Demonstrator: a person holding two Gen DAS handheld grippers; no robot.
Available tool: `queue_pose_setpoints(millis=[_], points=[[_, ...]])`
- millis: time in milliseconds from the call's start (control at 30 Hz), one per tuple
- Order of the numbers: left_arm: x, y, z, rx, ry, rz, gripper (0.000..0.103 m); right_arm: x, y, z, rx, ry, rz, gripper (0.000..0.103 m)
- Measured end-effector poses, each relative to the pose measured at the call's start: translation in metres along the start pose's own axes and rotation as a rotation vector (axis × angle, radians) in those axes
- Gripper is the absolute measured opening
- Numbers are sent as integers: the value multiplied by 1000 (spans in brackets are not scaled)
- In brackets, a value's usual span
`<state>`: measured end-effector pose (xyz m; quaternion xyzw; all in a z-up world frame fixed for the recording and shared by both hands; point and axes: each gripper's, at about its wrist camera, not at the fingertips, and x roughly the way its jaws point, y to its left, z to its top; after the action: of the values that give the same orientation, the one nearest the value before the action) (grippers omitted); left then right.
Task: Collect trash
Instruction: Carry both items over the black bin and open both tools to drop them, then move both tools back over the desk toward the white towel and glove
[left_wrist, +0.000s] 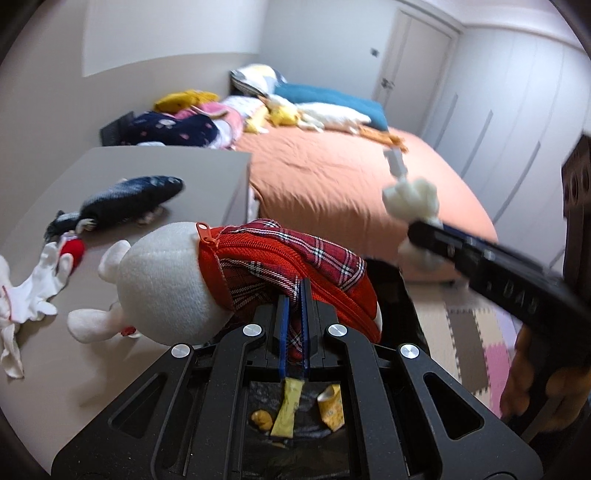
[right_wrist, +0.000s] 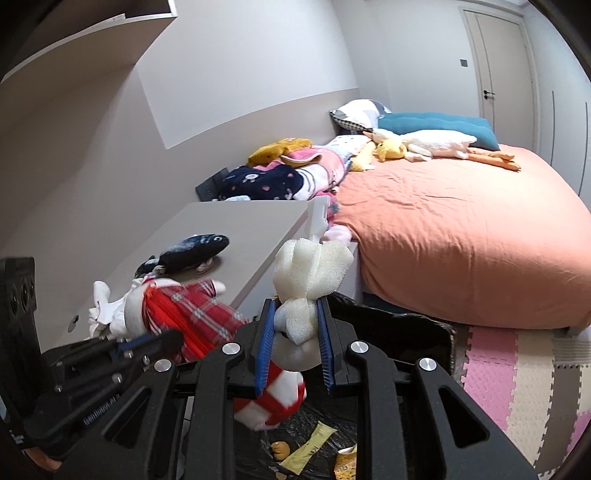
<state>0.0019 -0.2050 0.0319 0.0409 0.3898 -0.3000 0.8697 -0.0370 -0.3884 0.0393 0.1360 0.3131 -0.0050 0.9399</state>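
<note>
My left gripper (left_wrist: 293, 295) is shut on the red plaid cloth of a white plush toy (left_wrist: 166, 288), held above a black trash bag (left_wrist: 310, 406) with yellow wrappers (left_wrist: 286, 410) inside. My right gripper (right_wrist: 295, 321) is shut on a white foam sponge brush (right_wrist: 310, 269) with a white plastic handle (right_wrist: 317, 214), also over the bag (right_wrist: 399, 332). In the left wrist view the right gripper (left_wrist: 424, 225) and sponge (left_wrist: 410, 199) show at right. The plush (right_wrist: 184, 314) and left gripper (right_wrist: 140, 345) show at left in the right wrist view.
A grey desk (left_wrist: 110, 166) holds a dark fish toy (left_wrist: 133, 199), white gloves (left_wrist: 33, 291) and a small red item (left_wrist: 72, 251). An orange bed (right_wrist: 461, 229) with clothes and plush toys lies behind. Foam floor mats (right_wrist: 517, 369) are at right.
</note>
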Motion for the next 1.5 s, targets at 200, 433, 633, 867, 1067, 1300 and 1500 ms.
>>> queue_pose_setpoints(millis=[200,433,633,867,1067,1300,1500], points=[[21,-15,-9,73,141,-45,53,-10,-9,-2,36,-64,-119,77],[3,-11,-7,84,23,9,97,-17,-24,-1,86,-94,-150,79],[3,-3,-5,63,20,24,97,-16,-27,1,84,-89,-145,79],[5,11,-2,36,20,53,97,-9,-18,2,61,-71,-132,79],[3,36,-2,-6,15,96,97,11,5,3,27,-46,-106,79],[-9,73,-6,-60,11,167,97,33,37,5,-13,-29,-38,79],[-26,108,-11,-126,-4,233,97,53,72,5,-53,-8,26,79]])
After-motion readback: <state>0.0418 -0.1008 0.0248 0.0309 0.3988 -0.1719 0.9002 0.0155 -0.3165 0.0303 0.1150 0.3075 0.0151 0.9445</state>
